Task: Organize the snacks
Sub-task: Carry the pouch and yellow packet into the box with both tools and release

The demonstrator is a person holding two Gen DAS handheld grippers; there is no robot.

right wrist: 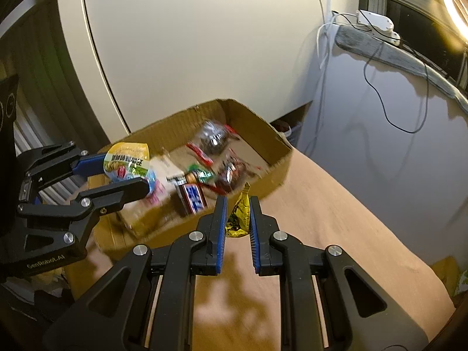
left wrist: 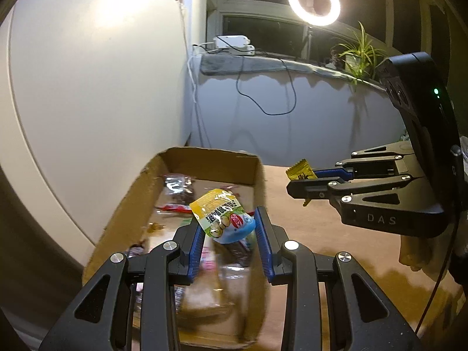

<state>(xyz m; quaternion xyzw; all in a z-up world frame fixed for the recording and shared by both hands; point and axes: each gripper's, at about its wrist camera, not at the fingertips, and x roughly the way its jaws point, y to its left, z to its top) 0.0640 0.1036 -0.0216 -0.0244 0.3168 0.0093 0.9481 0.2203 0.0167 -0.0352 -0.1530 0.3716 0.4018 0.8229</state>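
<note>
From my left wrist camera, my left hand-held gripper (left wrist: 231,228) grasps one snack cup (left wrist: 223,218) with a yellow, green and blue lid, pinched between the two blue pads (left wrist: 264,234). It hangs over the one open cardboard box (left wrist: 137,201), which stands at the bench's far left corner against a white panel (left wrist: 87,87). Inside the box I count about five loose wrapped snacks (left wrist: 178,188), though blur keeps me from an exact number. To the right, over the bare brown bench (left wrist: 321,234), my right hand-held gripper (left wrist: 295,182) is clenched on one yellow candy packet (left wrist: 299,172). One ring light (left wrist: 313,1), one potted plant (left wrist: 358,52) and one white power strip (left wrist: 232,42) sit along the window ledge.

From my right wrist camera, the right hand-held gripper (right wrist: 238,213) holds that one yellow candy packet (right wrist: 238,219) upright between its pads, just beside the box's near right wall (right wrist: 280,163). On the left, the left hand-held gripper (right wrist: 128,172) holds the single snack cup (right wrist: 125,161) above the box's left side. In the box I make out at least six packets (right wrist: 212,137), one of them a blue and brown bar (right wrist: 191,197).
</note>
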